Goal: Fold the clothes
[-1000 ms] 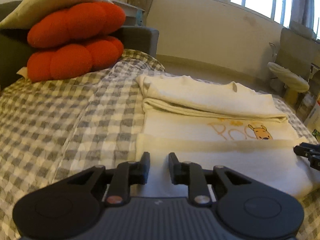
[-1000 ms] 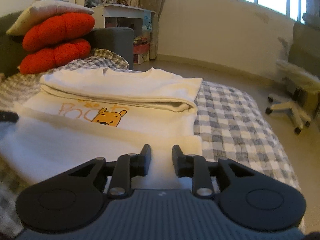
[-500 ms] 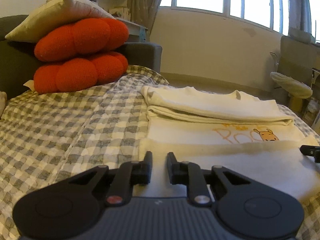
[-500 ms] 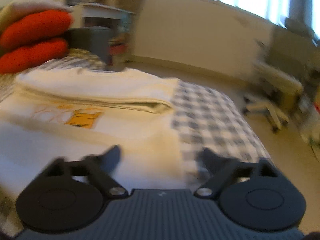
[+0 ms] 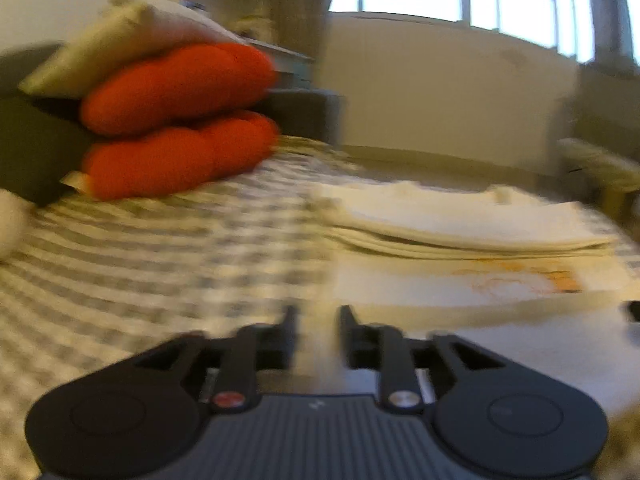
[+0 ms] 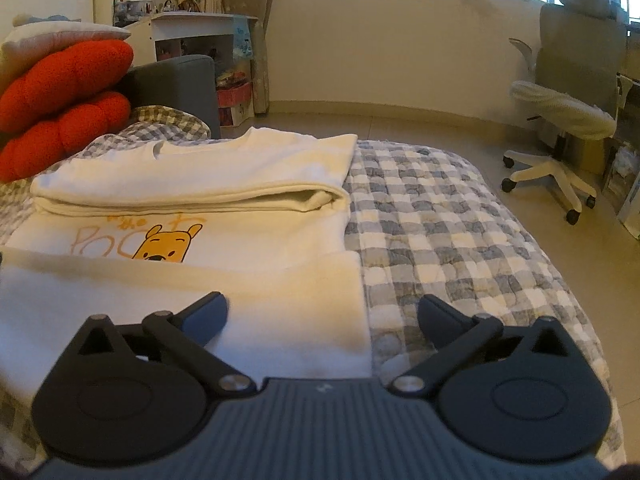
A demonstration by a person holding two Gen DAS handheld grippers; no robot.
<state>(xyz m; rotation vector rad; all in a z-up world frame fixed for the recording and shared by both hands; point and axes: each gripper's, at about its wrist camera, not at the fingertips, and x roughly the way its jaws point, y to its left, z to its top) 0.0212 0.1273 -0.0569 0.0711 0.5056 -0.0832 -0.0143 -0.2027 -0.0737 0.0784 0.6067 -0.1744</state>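
Cream T-shirt (image 6: 224, 168) lay part-folded on the checked quilt (image 6: 448, 232), both grippers just behind its near edge.

The right gripper (image 6: 322, 312) stood spread wide and was opening, nothing between its fingers (image 6: 208, 312); the shirt's near right corner sat below the gap, and contact could not be judged. The left gripper (image 5: 318, 332) was opening too, its fingers (image 5: 286, 332) a little apart over the shirt's near left edge, but blur hid whether cloth lay between them. In the left view the shirt (image 5: 460, 224) at 2 o'clock was smeared and its print unreadable; the right view showed a yellow bear print (image 6: 168, 244), its lower half covered by the folded-up hem. Red cushions (image 6: 60, 108) at 10 o'clock were cut off by the frame edge. An office chair (image 6: 560, 120) stood at 2 o'clock.
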